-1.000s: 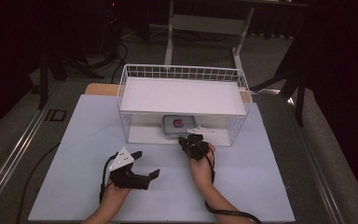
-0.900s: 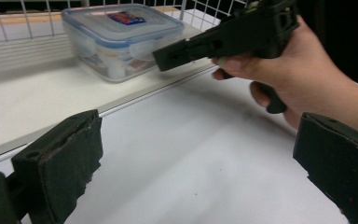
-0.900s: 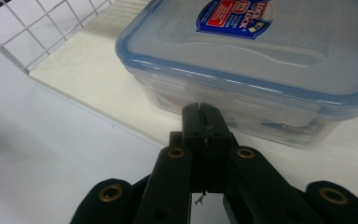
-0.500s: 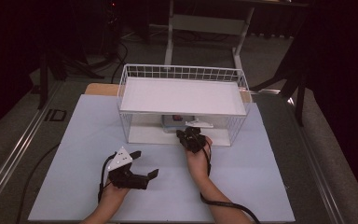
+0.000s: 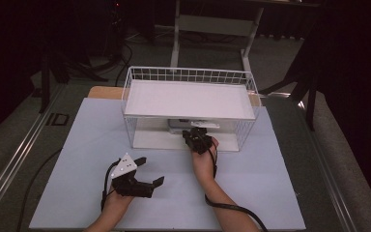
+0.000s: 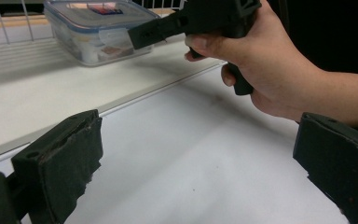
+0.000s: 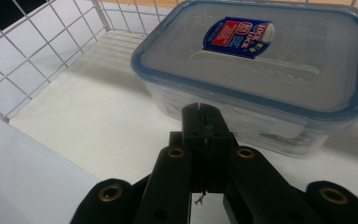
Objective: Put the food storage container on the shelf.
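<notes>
From the high view, the right gripper (image 5: 197, 137) reaches into the lower level of the white wire rack (image 5: 189, 76) at the far middle of the bench (image 5: 280, 179), just at a clear food container (image 5: 183, 125) tucked under the shelf; the left gripper (image 5: 142, 171) waits nearer, left, fingers spread wide and empty. In the left gripper view, its fingers (image 6: 63, 161) gape over bare bench. In the right gripper view, the fingers (image 7: 205, 128) are pressed together, holding nothing, tip touching or just short of the container (image 7: 279, 70). Closed like that, a push could shove it deeper or skew it against the wire. Its long axis appears to run left-right along the rack, lid up.
</notes>
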A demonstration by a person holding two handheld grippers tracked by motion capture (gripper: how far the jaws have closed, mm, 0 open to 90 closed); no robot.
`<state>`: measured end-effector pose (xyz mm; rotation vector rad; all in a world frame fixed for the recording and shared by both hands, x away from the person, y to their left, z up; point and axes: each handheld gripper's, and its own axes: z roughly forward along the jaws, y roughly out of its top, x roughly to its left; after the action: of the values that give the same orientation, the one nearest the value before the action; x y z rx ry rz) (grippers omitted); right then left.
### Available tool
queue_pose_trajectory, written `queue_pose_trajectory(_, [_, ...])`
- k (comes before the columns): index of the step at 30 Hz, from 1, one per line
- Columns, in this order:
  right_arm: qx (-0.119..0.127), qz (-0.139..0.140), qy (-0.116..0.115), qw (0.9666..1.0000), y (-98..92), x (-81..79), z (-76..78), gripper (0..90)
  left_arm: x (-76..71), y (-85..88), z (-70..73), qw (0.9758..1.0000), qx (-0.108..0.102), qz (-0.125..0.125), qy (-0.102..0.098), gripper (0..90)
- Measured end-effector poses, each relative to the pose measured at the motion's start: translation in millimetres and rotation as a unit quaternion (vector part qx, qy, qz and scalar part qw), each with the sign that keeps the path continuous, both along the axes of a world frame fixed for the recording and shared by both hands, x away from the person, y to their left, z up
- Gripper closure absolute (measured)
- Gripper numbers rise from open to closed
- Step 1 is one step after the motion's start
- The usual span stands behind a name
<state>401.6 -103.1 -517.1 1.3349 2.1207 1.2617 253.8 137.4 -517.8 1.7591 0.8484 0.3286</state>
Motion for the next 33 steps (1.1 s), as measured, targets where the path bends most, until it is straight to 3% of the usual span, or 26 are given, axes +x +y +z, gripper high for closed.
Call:
queue_pose_trajectory(4, [0.014,-0.002,0.005,0.9999,-2.4,-1.2,1.7,89.9,0.3,0.6,0.9,1.0000,0.001,-0.001,-0.002,2.4])
queue_pose_trajectory(10, [0.005,0.014,-0.003,0.9999,-5.7,-13.5,2.1,87.7,-0.4,2.3,2.5,1.0000,-0.005,-0.003,-0.007,2.4])
queue_pose_trajectory(16, [-0.003,0.040,-0.010,0.9992,-10.1,-27.9,3.1,78.1,-1.2,3.6,8.2,0.9998,-0.004,-0.014,-0.014,2.4])
queue_pose_trajectory(19, [-0.010,0.060,-0.011,0.9981,-12.2,-39.6,8.5,66.5,0.1,3.9,11.5,0.9998,-0.005,-0.015,-0.011,2.4])
queue_pose_trajectory(20, [-0.010,0.064,-0.014,0.9978,-12.6,-42.8,10.5,58.7,0.1,3.6,12.7,0.9998,-0.005,-0.016,-0.011,2.4])
queue_pose_trajectory(24, [0.001,0.088,-0.010,0.9961,-13.1,-53.9,15.9,35.1,0.0,2.5,17.7,0.9997,-0.003,-0.021,-0.014,2.4])
queue_pose_trajectory(27, [0.019,0.107,-0.008,0.9941,-15.5,-62.1,19.3,22.7,-1.2,2.4,20.7,0.9995,-0.002,-0.026,-0.016,2.4])
queue_pose_trajectory(31, [0.031,0.129,-0.009,0.9912,-20.1,-70.9,24.4,13.4,-3.1,3.6,22.9,0.9994,-0.004,-0.032,-0.016,2.4])
queue_pose_trajectory(33, [0.037,0.133,-0.008,0.9904,-23.6,-73.4,25.6,14.2,-3.5,4.4,22.9,0.9992,-0.006,-0.036,-0.015,2.4])
